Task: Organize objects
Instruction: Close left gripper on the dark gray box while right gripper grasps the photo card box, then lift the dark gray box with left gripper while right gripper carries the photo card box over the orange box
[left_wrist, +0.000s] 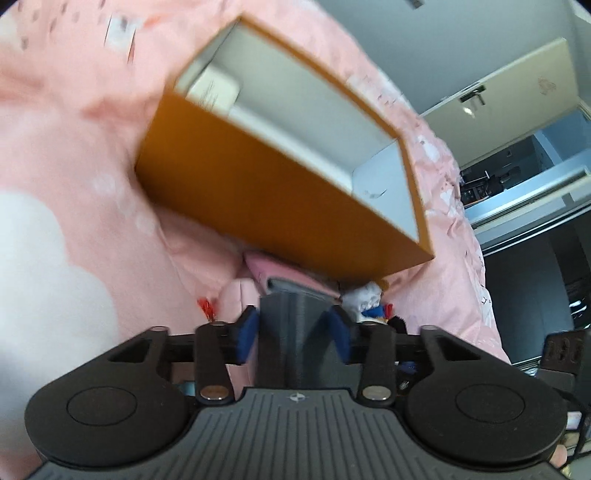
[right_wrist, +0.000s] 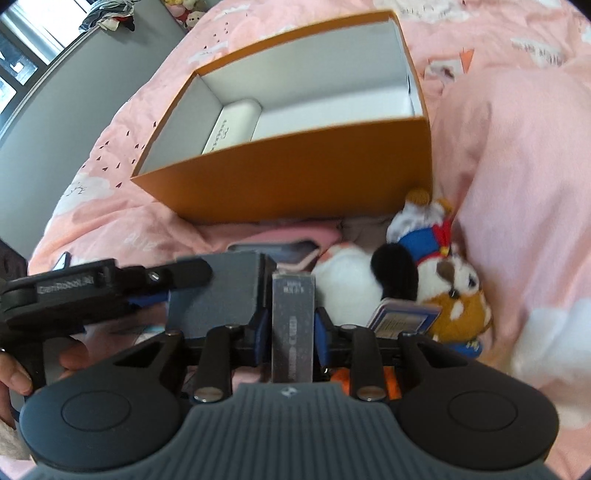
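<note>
One orange box (right_wrist: 295, 173) sits open on the bed (right_wrist: 517, 184), holding one white case (right_wrist: 232, 125) at 9 o'clock. Right hand-held gripper (right_wrist: 293, 328) clamps one dark carton (right_wrist: 293, 321); left hand-held gripper (left_wrist: 293, 325) clamps one grey block (left_wrist: 291, 314). One plush toy (right_wrist: 424, 273) lies at 4 o'clock.

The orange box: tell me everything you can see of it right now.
The orange box is a lidless, rectangular carton that looks like stiff cardboard, orange outside and white inside. It sits open side up on the pink bedding. One white case lies inside along its left wall; the rest of the floor shows bare. A plush toy lies by its near right corner. Neither tool touches it.
</note>
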